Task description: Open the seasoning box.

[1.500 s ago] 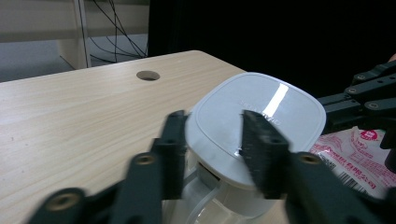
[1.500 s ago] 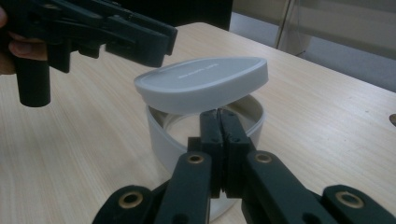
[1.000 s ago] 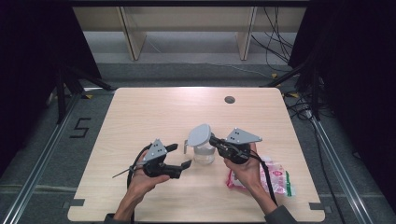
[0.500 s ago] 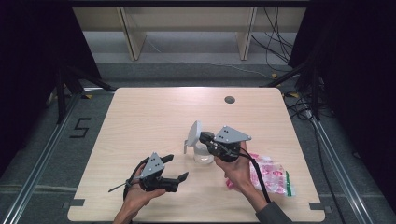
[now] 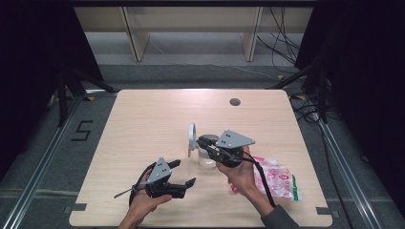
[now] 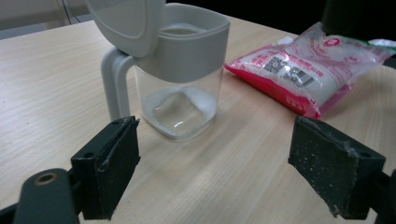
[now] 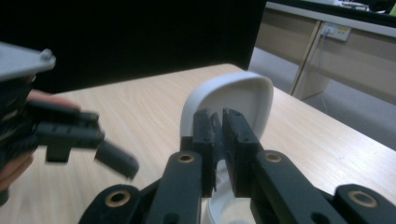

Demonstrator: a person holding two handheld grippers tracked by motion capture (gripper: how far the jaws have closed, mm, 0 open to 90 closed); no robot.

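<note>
A clear jar (image 5: 207, 155) with a grey collar and handle stands near the middle of the tabletop (image 5: 143, 124), its hinged grey lid (image 5: 192, 138) swung up on edge at the jar's left side. In the left claw view the jar (image 6: 180, 88) is empty, and the lid (image 6: 126, 23) leans over the handle.

The right claw (image 5: 204, 143) reaches over the jar from the right. In its own view the right claw (image 7: 217, 140) has its jaws nearly pressed together, with a narrow gap; they have just been opening a little. The lid (image 7: 233, 100) stands right behind the tips, and whether its edge is pinched between them cannot be told.

The left claw (image 5: 184, 174) sits lower left of the jar, well apart from it, its jaws spread wide with nothing between them. Its own view shows the left claw (image 6: 215, 168) facing the jar.

A red and white packet (image 5: 277, 176) lies on the tabletop to the right of the jar, partly under the right hand (image 5: 241, 171).
</note>
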